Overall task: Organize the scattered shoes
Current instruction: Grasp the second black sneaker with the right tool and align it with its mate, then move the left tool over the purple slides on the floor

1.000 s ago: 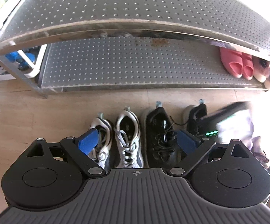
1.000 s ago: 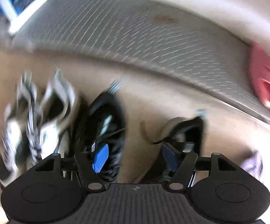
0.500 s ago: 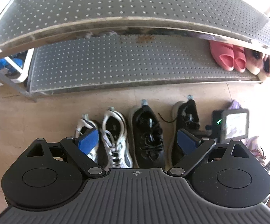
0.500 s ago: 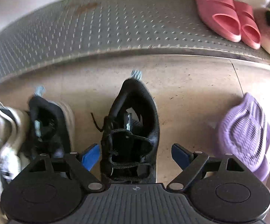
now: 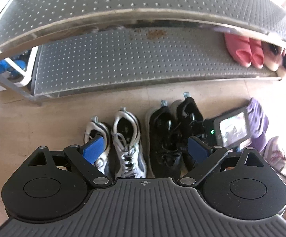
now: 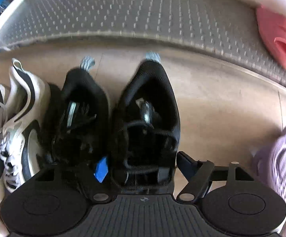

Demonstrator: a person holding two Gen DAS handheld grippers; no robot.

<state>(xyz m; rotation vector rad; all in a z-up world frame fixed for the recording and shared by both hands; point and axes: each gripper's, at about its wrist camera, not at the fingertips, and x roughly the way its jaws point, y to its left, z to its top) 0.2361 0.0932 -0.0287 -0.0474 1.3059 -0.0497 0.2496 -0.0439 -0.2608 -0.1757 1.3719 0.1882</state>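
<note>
Shoes stand in a row on the wooden floor (image 5: 44, 118) in front of a low metal rack (image 5: 123, 63): we see two white sneakers (image 5: 113, 138) side by side on the left, and two black sneakers, the left black sneaker (image 6: 77, 114) just beside the right black sneaker (image 6: 148, 114), their sides touching or nearly so. Our right gripper (image 6: 141, 167) is low over the right black sneaker, its jaws partly closed with one finger on either side of the shoe's front part; the left blue pad (image 6: 101, 168) sits in the gap between the two black shoes, and we cannot tell whether the pads actually press the shoe. Our left gripper (image 5: 146, 148) hangs wide open above the row, empty. Pink slippers (image 5: 245, 49) lie on the rack's lower shelf at the right end. A purple slipper (image 6: 277, 162) lies on the floor to the right of the black pair, well apart from it.
</note>
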